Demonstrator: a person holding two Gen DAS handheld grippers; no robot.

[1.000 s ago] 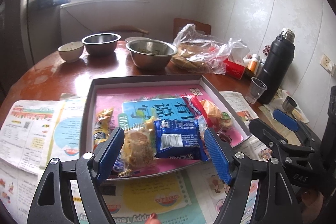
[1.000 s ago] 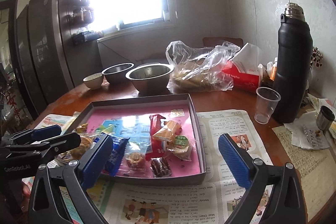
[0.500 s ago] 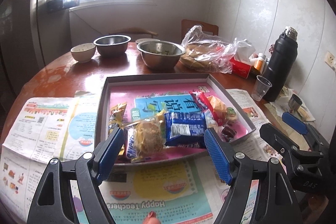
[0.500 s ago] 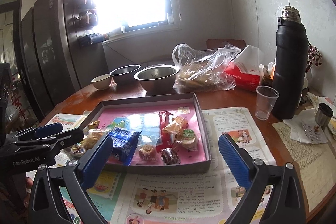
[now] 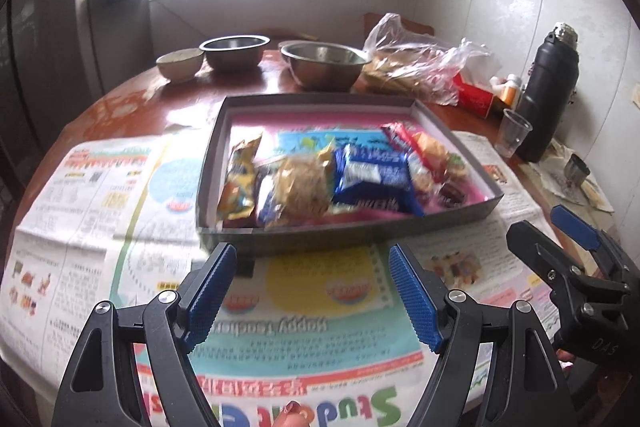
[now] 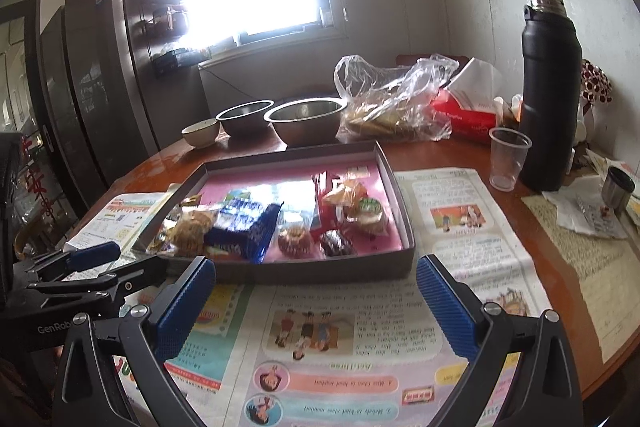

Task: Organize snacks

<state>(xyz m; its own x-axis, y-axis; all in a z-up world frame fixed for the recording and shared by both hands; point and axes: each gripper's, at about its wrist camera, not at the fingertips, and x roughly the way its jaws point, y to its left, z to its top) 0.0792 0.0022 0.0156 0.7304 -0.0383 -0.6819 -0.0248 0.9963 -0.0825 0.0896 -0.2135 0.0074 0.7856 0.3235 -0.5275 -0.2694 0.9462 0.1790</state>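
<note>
A grey box tray [image 5: 344,235] [image 6: 320,269] with a pink floor sits on newspaper and holds several wrapped snacks. Among them are a blue packet [image 5: 372,179] [image 6: 244,223], a golden cake pack [image 5: 304,187], a yellow packet [image 5: 240,179], a red packet [image 6: 322,207] and a small chocolate cake [image 6: 336,243]. My left gripper [image 5: 312,295] is open and empty, just in front of the tray's near wall. My right gripper [image 6: 316,303] is open and empty, also short of the tray. Each gripper shows in the other's view, the right one [image 5: 560,247] and the left one [image 6: 92,263].
Newspaper sheets [image 5: 100,195] [image 6: 460,227] cover the near table. Behind the tray stand two steel bowls [image 5: 324,65] [image 5: 234,51], a small ceramic bowl [image 5: 180,63] and a plastic bag of food [image 6: 392,107]. At right are a black thermos [image 6: 550,95], a plastic cup [image 6: 508,159] and a red tissue box [image 6: 464,115].
Both grippers have pulled back toward me from over the tray; the tray now lies wholly beyond the fingertips. Both stay open and empty. The snacks have not moved.
</note>
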